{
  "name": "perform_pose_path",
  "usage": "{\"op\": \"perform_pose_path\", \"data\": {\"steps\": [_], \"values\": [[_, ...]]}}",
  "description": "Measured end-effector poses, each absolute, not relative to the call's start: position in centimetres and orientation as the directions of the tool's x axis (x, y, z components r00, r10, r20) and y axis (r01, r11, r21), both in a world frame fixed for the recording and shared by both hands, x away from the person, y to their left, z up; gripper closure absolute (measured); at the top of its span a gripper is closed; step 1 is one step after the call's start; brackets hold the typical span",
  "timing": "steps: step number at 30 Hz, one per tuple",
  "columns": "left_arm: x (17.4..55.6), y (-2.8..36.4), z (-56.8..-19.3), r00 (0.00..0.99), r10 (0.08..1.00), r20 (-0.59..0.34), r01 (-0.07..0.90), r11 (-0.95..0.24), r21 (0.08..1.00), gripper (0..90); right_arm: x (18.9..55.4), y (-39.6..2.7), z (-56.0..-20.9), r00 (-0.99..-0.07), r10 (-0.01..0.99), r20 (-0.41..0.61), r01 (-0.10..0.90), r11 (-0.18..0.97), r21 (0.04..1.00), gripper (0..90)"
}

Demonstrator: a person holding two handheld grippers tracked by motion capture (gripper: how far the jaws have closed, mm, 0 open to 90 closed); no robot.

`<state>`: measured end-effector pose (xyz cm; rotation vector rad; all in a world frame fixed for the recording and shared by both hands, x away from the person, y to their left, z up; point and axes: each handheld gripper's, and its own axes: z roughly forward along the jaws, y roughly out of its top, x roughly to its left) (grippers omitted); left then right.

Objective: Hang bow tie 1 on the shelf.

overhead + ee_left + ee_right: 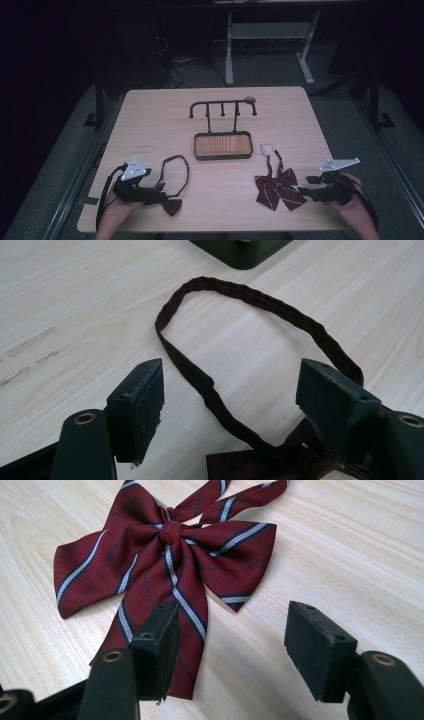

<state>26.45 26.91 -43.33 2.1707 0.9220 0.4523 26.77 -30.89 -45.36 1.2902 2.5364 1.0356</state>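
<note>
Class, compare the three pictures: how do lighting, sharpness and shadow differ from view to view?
High view: the pale wooden table is lit while the surroundings fall nearly black, and detail is soft. Left gripper view: even light, the dark brown strap loop crisp. Right gripper view: the maroon striped bow tie is sharp, casting only a faint shadow.

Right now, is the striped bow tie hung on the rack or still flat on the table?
Flat on the table. The striped bow tie lies spread on the wood before the open right gripper; the rack holds nothing.

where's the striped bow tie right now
The striped bow tie lies flat on the table's near right, just before the open right tool, below the tray.
</note>
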Motion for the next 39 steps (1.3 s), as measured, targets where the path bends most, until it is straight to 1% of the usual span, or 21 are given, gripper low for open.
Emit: {"op": "perform_pose_path", "data": {"steps": [11, 23, 29, 32, 34, 36, 39], "values": [[26.4, 27.0, -43.5, 0.675, 0.737, 0.037, 0.481, -0.477, 0.736, 27.7, 26.8, -30.0, -44.9, -0.656, 0.729, 0.197, 0.655, 0.418, 0.629, 39.0], [26.2, 27.2, -43.4, 0.673, 0.739, 0.039, 0.475, -0.472, 0.743, 27.0, 27.8, -27.6, -42.8, -0.697, 0.700, 0.158, 0.623, 0.482, 0.616, 39.2], [26.2, 27.2, -43.3, 0.675, 0.736, 0.051, 0.468, -0.481, 0.742, 26.9, 28.4, -27.2, -42.1, -0.704, 0.692, 0.161, 0.624, 0.494, 0.605, 39.6], [26.2, 27.3, -43.3, 0.676, 0.735, 0.050, 0.468, -0.481, 0.741, 26.9, 28.8, -27.0, -41.7, -0.705, 0.691, 0.159, 0.626, 0.501, 0.597, 40.8], [26.2, 27.3, -43.3, 0.672, 0.740, 0.041, 0.474, -0.472, 0.743, 26.8, 29.2, -26.6, -41.2, -0.706, 0.691, 0.152, 0.625, 0.508, 0.592, 43.1], [26.2, 27.4, -43.3, 0.672, 0.740, 0.044, 0.471, -0.472, 0.746, 26.8, 29.4, -26.2, -41.0, -0.706, 0.696, 0.133, 0.620, 0.517, 0.590, 44.4], [26.2, 27.4, -43.3, 0.673, 0.738, 0.050, 0.472, -0.480, 0.740, 26.8, 29.8, -25.7, -40.7, -0.708, 0.696, 0.121, 0.618, 0.528, 0.582, 44.8]]}}
